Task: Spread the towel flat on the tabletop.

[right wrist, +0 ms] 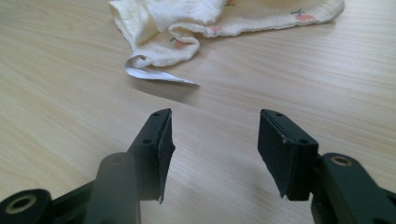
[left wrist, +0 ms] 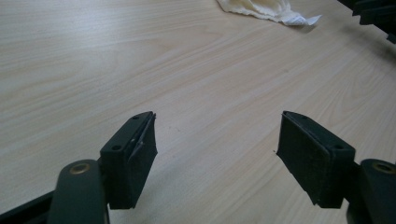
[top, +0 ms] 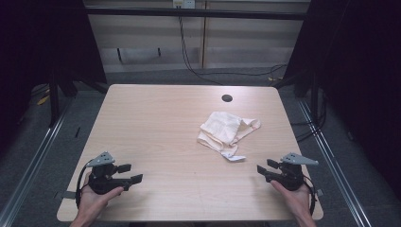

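Cream muslin cloth, crumpled in a loose heap, lies on the pale wood-grain table, right of centre and a little past the middle, short of the dark round hole near the far edge. Small pink-and-green printed motifs show on its hem in the right gripper view, and a white care label sticks out flat from the near corner, toward the right gripper. Left gripper rests near the front left corner, jaws wide apart with bare tabletop between the pads. Right gripper sits near the front right corner, jaws likewise apart and holding nothing; the cloth is ahead of it, apart from the pads, label end nearest. Judgement on handling: light, limp, crinkled fabric, no stiffness; it should drape and sag when lifted, will not slip much against the foam pads, and is not fragile. Layers are bunched, so a pinch into the heap may catch several folds at once. Best holds appear to be the rolled hem at the near corner beside the label, and the far hem running out to the right; the label alone looks too thin to trust.
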